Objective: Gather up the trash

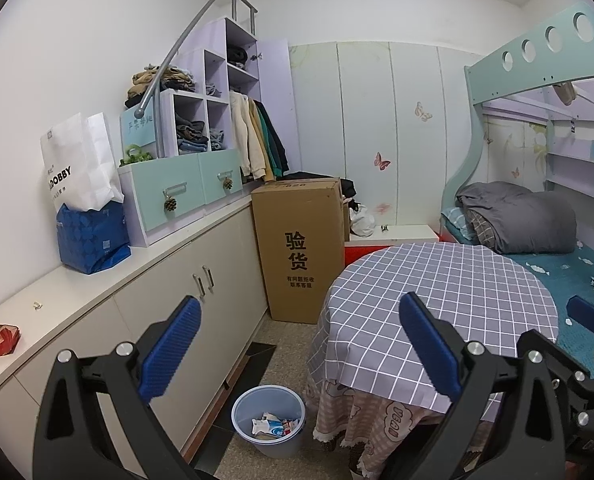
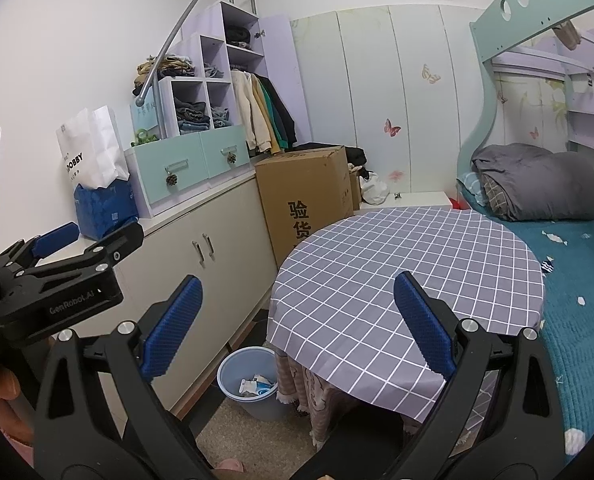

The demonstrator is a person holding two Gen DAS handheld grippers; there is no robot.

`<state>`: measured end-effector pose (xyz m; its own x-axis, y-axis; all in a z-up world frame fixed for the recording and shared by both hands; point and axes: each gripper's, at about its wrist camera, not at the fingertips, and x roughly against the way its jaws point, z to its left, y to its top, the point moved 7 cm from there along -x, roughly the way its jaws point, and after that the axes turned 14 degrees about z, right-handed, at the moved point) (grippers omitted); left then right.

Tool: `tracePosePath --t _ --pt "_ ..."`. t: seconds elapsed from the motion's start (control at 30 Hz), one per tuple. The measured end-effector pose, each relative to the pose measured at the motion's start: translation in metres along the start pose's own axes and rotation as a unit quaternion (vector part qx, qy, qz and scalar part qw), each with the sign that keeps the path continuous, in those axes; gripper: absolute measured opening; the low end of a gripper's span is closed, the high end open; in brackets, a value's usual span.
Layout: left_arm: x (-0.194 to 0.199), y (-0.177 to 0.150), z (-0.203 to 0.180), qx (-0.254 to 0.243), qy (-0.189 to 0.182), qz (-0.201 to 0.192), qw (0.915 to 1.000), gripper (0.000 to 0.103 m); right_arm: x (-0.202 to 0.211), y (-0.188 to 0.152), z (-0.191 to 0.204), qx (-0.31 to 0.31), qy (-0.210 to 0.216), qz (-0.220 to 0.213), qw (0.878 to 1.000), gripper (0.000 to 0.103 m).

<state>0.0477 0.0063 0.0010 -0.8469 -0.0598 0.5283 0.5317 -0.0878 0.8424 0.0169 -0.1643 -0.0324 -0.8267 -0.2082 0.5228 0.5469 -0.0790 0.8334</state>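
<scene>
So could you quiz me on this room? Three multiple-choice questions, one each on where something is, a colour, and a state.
1. Where is the bin?
A. on the bed
B. on the floor between the cabinet and the table
C. on the counter

2. What colour is the crumpled wrapper on the counter?
A. red
B. green
C. yellow

3. How do the two grippers stand?
A. both shut on trash
B. one open, one shut
C. both open and empty

Answers:
1 B: the bin stands on the floor beside the table's skirt, below the cabinet doors.
2 A: the wrapper at the near end of the counter is red.
3 C: the left gripper and right gripper each show blue pads wide apart with nothing between them.
</scene>
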Motion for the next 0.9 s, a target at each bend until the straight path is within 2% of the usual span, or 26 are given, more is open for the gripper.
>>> tracePosePath --t 0.9 --pt "-0.0008 0.0027 0.0017 -0.002 0.000 -0.002 1.0000 0.097 -0.0087 -0.0033 0.0002 0.000 0.003 0.008 1.000 0.094"
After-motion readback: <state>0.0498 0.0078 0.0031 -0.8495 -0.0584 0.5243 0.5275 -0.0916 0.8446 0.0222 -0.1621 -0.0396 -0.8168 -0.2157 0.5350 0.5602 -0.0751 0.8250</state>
